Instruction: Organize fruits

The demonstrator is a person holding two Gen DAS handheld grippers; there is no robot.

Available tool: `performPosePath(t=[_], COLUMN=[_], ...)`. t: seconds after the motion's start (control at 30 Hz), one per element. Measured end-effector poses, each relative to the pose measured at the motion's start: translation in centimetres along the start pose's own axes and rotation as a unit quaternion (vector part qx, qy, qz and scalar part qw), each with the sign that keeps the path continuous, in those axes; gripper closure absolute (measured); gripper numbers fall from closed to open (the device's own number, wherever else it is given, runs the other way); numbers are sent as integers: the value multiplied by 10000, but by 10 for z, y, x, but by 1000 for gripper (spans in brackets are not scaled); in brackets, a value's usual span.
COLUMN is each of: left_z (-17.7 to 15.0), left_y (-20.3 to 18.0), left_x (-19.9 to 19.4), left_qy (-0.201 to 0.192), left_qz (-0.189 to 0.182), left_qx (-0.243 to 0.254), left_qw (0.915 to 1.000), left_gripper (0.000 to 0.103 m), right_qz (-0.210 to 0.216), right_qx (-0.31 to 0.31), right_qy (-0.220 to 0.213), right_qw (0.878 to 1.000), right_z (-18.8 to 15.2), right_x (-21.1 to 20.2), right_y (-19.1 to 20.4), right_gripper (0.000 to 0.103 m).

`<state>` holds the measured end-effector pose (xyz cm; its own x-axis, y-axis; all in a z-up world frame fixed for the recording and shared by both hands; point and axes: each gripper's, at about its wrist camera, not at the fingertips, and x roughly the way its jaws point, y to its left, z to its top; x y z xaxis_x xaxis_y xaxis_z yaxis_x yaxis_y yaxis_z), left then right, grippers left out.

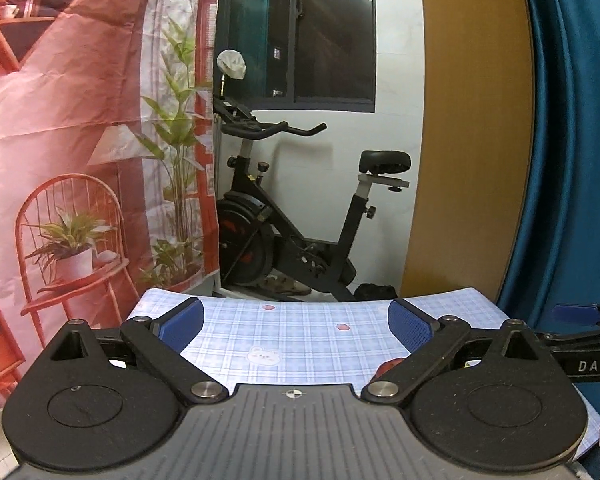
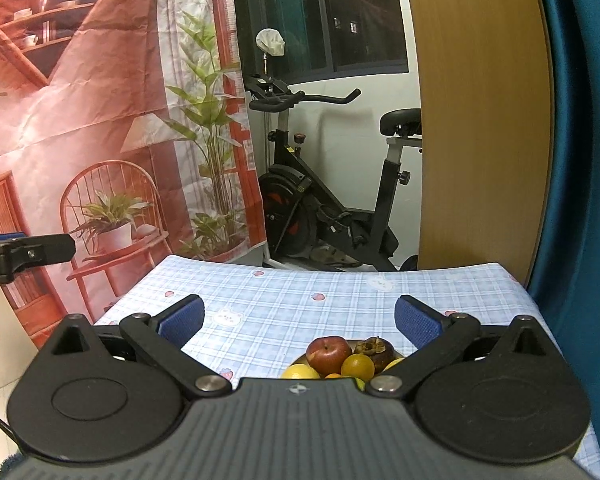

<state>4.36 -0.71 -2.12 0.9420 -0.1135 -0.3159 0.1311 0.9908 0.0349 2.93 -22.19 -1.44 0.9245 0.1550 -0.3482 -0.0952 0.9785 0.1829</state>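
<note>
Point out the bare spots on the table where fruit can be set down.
The checked tablecloth is bare from the far edge to the apple, and leftward too. It is crowded only at the near fruit pile beneath the right hand-held gripper.

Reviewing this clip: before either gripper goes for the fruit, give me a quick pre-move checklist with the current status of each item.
1. Right gripper open and holding nothing: ok.
2. Left gripper open and holding nothing: ok.
3. Fruit in the right wrist view: ok; apple, orange and a dark brown fruit are piled together, just below the right gripper's fingers.
4. Whole pile visible: not ok; the gripper body hides its near part, so the count cannot be told.
5. Place to sort fruit into: cannot tell; only bare tablecloth shows ahead.
6. Grippers apart from each other: ok.
</note>
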Motion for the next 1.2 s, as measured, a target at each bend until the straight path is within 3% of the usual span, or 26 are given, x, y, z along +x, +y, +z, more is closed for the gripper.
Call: performPosePath(t=[0.57, 1.2], left_z=[-4, -4], left_y=[1, -4], left_x=[-2, -7], left_qy=[10, -72], left_qz=[279, 172], left_qx=[27, 34], left_qw=[9996, 9998], left_gripper=[3, 3], right_qz=[-39, -11], right_qx=[-43, -68], right_qy=[-4, -1], right_qw=[10000, 10000], right_z=[-1, 0], right_x=[-2, -1], right_y=[0, 0], right_gripper=[0, 0])
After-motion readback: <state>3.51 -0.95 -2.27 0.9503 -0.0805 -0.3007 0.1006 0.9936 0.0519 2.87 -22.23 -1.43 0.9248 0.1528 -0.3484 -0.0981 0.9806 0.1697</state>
